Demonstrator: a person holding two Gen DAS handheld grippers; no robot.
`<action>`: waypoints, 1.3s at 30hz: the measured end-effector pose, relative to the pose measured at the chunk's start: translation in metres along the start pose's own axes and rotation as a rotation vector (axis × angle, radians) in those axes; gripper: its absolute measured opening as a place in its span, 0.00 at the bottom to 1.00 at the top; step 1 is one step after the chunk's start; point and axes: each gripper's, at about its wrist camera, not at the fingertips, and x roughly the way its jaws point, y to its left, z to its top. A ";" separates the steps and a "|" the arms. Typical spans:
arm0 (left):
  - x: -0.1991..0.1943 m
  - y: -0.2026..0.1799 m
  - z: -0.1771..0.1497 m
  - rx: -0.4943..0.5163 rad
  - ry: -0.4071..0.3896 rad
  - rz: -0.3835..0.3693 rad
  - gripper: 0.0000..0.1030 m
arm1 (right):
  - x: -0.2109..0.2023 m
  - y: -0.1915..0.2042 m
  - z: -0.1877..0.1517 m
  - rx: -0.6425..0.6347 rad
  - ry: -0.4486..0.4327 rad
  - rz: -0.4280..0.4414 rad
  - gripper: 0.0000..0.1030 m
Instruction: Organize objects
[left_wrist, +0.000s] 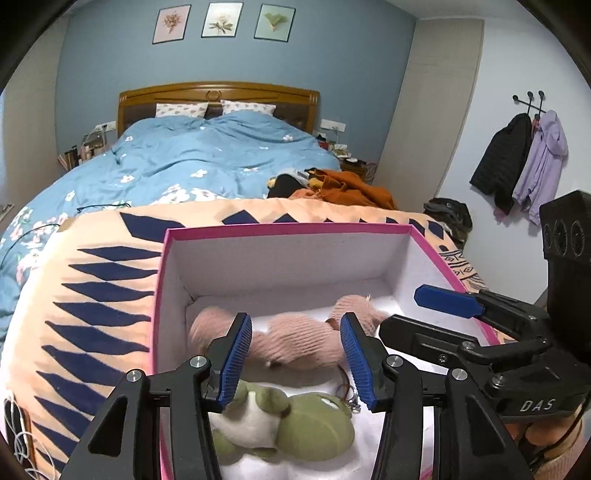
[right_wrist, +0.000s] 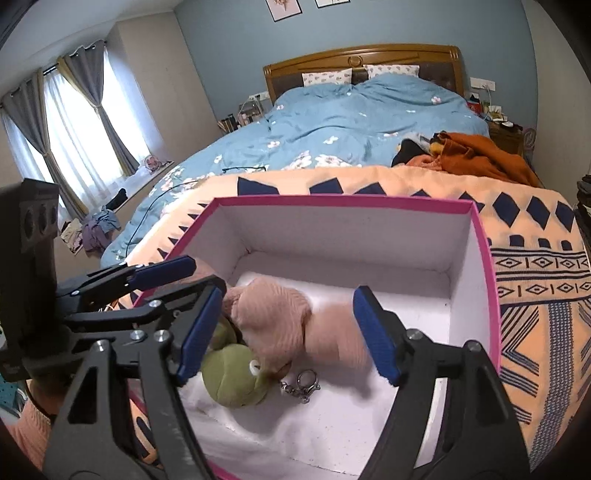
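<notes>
A pink box (left_wrist: 288, 229) with white inside walls sits on a peach blanket (left_wrist: 96, 280) at the foot of the bed. In it lie a green frog plush (left_wrist: 314, 424) (right_wrist: 232, 376), a metal key clasp (right_wrist: 303, 386) and a pink knitted piece (left_wrist: 295, 343) (right_wrist: 273, 317). My left gripper (left_wrist: 295, 321) reaches into the box, shut on the middle of the knitted piece, its pads against both sides. My right gripper (right_wrist: 290, 295) hovers over the same piece with its jaws wide apart and the pads clear of it. Each gripper appears at the side of the other's view.
A blue floral duvet (left_wrist: 207, 158) covers the bed behind the box, with a black cable on it. A heap of orange and dark clothes (right_wrist: 476, 151) lies at the bed's right side. Jackets (left_wrist: 524, 162) hang on the right wall. Clothes litter the floor by the window (right_wrist: 96, 229).
</notes>
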 end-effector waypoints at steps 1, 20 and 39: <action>-0.003 0.000 -0.002 -0.001 -0.007 0.000 0.50 | -0.001 0.000 -0.002 -0.002 0.000 -0.001 0.73; -0.102 -0.026 -0.084 0.063 -0.136 -0.200 0.71 | -0.081 0.019 -0.054 -0.063 -0.078 0.126 0.75; -0.092 -0.082 -0.199 0.100 0.114 -0.373 0.71 | -0.124 -0.009 -0.191 0.006 0.070 0.089 0.78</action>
